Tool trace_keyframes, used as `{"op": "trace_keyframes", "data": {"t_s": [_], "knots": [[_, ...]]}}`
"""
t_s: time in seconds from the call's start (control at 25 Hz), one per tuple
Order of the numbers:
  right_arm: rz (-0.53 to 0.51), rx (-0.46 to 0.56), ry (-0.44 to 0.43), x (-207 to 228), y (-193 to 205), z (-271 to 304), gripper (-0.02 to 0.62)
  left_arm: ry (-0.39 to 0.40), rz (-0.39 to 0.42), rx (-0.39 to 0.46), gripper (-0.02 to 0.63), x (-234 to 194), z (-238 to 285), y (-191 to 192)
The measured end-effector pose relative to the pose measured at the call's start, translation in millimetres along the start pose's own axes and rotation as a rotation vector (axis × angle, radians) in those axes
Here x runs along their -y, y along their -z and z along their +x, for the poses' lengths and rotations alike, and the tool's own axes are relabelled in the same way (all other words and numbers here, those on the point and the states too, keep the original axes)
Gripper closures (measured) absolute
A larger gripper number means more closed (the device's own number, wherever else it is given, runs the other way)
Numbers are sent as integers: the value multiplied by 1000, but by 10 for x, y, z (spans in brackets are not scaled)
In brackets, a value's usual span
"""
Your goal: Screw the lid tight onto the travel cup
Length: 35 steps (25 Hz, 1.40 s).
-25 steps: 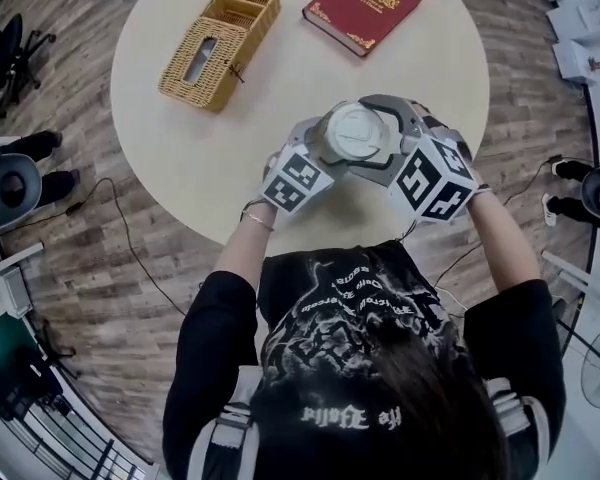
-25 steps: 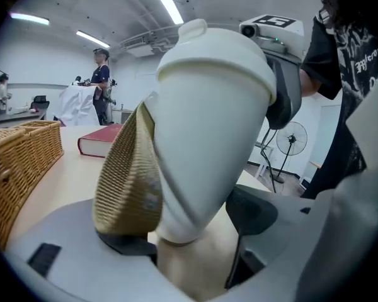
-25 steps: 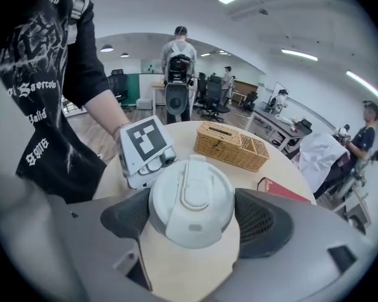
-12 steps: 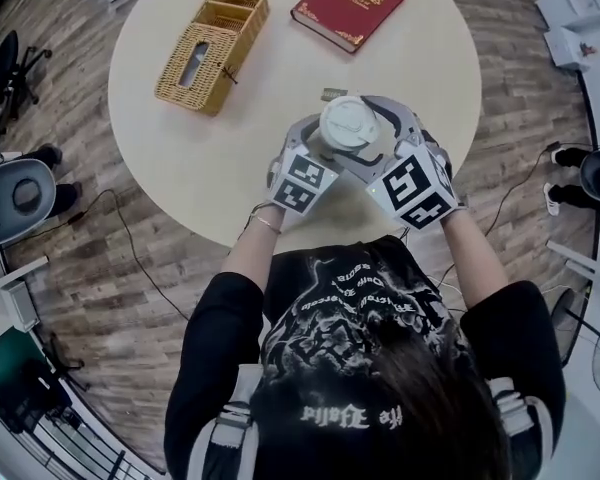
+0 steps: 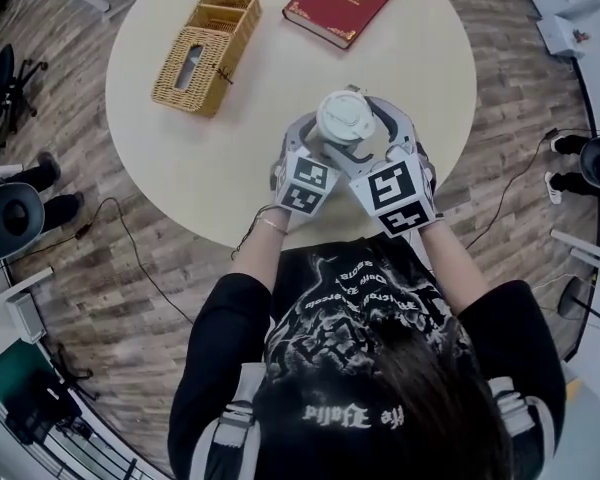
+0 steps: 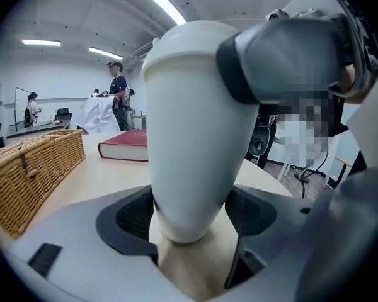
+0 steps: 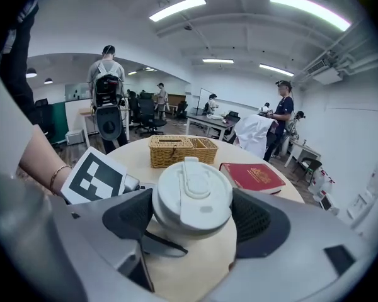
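Found travel cup (image 6: pixel 195 137) well apart from wicker basket (image 5: pixel 202 48), toward the person's side of bench (image 5: pixel 210 158). Could not settle contact of cup base with bench.

Noted left tongs (image 6: pixel 189 212) clenched on tapered lower body of cup. Noted right tongs (image 7: pixel 192 216) clenched across lid (image 7: pixel 192 197), with pads against opposite sides of it.

Judged step in hand as turning lid down on its thread; could not confirm full seating.

Deemed best:
- to hold left grip rigid as anchor
- to roll right wrist about cup's long axis only
- to keep lid square to mouth, against cross-threading
- to work in short turns with regrips, not by dragging pads over smooth plastic

Expected slip risk at smooth taper; advised a firmer squeeze there before final tightening.

Ignored red book (image 5: pixel 340 3), right of basket in head view.
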State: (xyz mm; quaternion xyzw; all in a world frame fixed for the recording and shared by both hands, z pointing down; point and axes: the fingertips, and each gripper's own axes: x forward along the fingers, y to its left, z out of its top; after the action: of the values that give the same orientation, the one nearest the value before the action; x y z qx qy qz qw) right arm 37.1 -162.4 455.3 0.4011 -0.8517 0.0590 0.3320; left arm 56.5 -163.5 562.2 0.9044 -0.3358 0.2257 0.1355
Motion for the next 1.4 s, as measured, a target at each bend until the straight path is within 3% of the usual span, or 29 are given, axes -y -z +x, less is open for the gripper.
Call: {"op": "trace_keyframes", "data": {"t_s": [0.12,0.24,0.36,0.44,0.6,0.88,1.04,1.16,1.4], "knots": [[29,-4,51,10,-30,-4,196,-26,-1,2,225,-5,2,-12],[71,1,83,-36,-19,-17,196,2,22,7,225,9,-31,6],[71,-5,72,-32,1,-22,195,27,42,7,225,22,-25,24],[61,-8,53,-25,-1,-25,193,28,11,1,225,28,-13,37],[128,96,-6,-74,-96,-137,144,43,-95,-18,211,67,-63,64],[75,236,17,-14,-258,-578,152,36,-131,44,207,173,-557,47],[142,307,31,43,-155,-734,158,-14,-149,78,207,170,-930,60],[242,349,51,162,122,-841,187,-71,-193,156,207,197,-1169,-62],[342,336,76,110,705,-755,192,-205,-176,236,207,89,-1629,-73]]}}
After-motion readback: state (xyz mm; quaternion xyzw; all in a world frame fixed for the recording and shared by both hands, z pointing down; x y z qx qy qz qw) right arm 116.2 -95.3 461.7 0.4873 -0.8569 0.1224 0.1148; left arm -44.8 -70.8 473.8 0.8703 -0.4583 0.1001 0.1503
